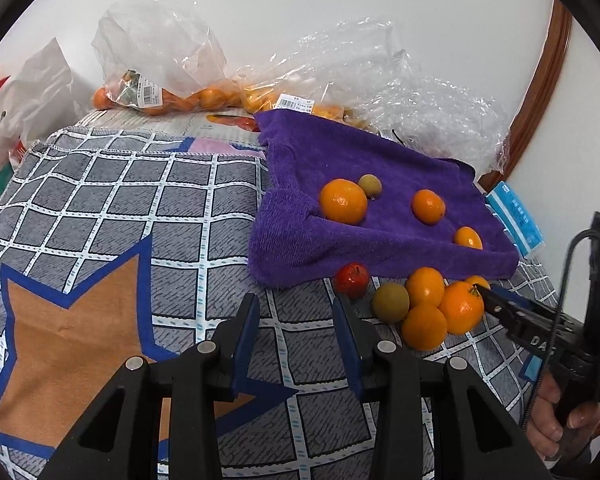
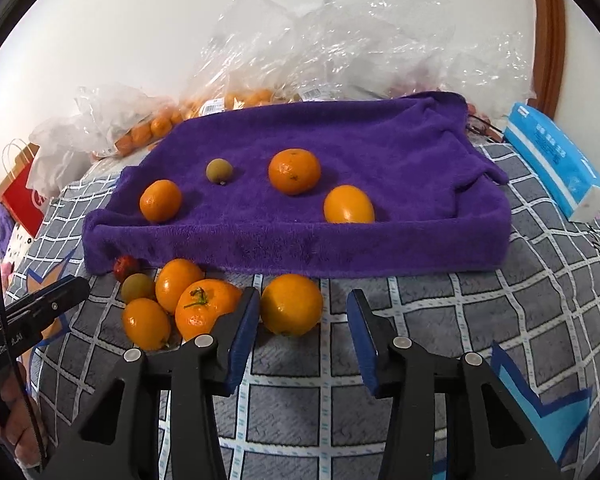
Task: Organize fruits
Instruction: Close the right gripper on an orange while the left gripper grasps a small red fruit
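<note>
A purple towel [image 2: 380,148] lies draped over a shallow tray. Three oranges and a small green-brown fruit [image 2: 219,170] rest on it. In front of it, on the checked blanket, sits a pile of several oranges, a stemmed orange [image 2: 204,308], a green-brown fruit [image 2: 138,287] and a small red fruit [image 2: 126,267]. My right gripper [image 2: 303,294] is open around a lone orange [image 2: 292,308], which sits beside the left pad with a gap to the right pad. My left gripper [image 1: 296,320] is open over bare blanket, with nothing between its fingers and the red fruit [image 1: 352,279] just ahead.
Clear plastic bags [image 1: 160,52] holding more oranges line the wall behind the towel. A blue tissue pack [image 2: 552,160] lies at the right and a red paper bag [image 2: 20,196] at the far left. A hand [image 1: 560,420] holds the right gripper's handle.
</note>
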`<state>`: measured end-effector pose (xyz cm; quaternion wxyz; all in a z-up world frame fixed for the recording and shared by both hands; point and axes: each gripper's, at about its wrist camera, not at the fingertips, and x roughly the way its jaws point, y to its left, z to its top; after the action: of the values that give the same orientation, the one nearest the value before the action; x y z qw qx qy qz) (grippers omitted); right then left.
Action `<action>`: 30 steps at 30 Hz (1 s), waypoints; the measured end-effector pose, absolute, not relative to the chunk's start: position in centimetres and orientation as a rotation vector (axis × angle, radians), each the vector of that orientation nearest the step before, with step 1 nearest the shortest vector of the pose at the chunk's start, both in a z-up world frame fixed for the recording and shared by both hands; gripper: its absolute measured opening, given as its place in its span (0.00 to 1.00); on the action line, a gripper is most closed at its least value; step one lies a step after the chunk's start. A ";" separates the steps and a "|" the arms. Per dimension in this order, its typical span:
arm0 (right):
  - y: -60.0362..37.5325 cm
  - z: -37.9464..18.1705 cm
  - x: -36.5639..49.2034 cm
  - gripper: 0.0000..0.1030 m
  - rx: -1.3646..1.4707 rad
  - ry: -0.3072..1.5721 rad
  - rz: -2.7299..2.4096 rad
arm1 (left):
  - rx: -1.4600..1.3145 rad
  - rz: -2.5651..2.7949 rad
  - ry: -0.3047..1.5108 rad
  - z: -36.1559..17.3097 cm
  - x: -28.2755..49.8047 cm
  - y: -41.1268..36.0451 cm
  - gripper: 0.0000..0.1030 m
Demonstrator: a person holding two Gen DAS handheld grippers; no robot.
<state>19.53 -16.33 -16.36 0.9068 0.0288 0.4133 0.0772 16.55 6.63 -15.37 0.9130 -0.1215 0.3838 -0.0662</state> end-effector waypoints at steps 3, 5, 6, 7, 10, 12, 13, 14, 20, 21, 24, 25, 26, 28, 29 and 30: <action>-16.5 -16.9 19.8 0.33 0.085 0.875 0.178 | -0.254 -0.138 0.791 -15.4 16.5 6.7 0.35; -16.9 -16.8 19.5 0.33 0.081 0.859 0.154 | -0.255 -0.140 0.788 -15.4 16.5 6.7 0.35; -17.1 -16.6 19.3 0.33 0.073 0.847 0.139 | -0.255 -0.141 0.788 -15.4 16.5 6.7 0.35; -17.5 -16.4 19.0 0.33 0.065 0.833 0.119 | -0.254 -0.143 0.790 -15.4 16.5 6.7 0.35; -18.5 -16.2 18.3 0.33 0.051 0.819 0.090 | -0.247 -0.157 0.804 -15.5 16.5 6.4 0.35; -19.1 -16.6 18.0 0.33 0.046 0.827 0.086 | -0.252 -0.171 0.810 -15.5 16.6 6.4 0.35; -19.2 -16.9 18.0 0.33 0.044 0.837 0.082 | -0.254 -0.169 0.819 -15.5 16.6 6.3 0.35; -19.4 -17.0 18.0 0.33 0.045 0.846 0.082 | -0.263 -0.163 0.832 -15.5 16.7 6.2 0.34; -19.5 -16.9 17.8 0.33 0.063 0.825 0.107 | -0.298 -0.204 0.851 -14.7 17.5 4.6 0.33; -19.6 -16.9 17.8 0.33 0.069 0.821 0.113 | -0.292 -0.194 0.855 -14.6 17.8 4.4 0.33; -20.1 -16.8 17.4 0.33 0.094 0.808 0.126 | -0.308 -0.194 0.869 -14.8 18.8 4.0 0.33; -20.3 -16.8 17.4 0.33 0.106 0.806 0.132 | -0.319 -0.192 0.878 -14.9 19.1 3.9 0.33; -20.5 -16.8 17.4 0.33 0.118 0.805 0.136 | -0.328 -0.188 0.886 -15.1 19.4 3.7 0.33; -20.7 -16.8 17.4 0.33 0.134 0.802 0.140 | -0.336 -0.175 0.889 -15.4 19.7 3.6 0.33; -20.8 -16.8 17.3 0.33 0.140 0.801 0.141 | -0.347 -0.172 0.878 -15.5 19.8 3.5 0.33; -20.8 -16.8 17.3 0.33 0.142 0.801 0.142 | -0.352 -0.168 0.877 -15.5 19.9 3.5 0.33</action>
<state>17.34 -20.81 -16.76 0.9160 0.0688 0.3892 0.0690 19.92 3.47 -15.48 0.8870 -0.1692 0.4220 -0.0809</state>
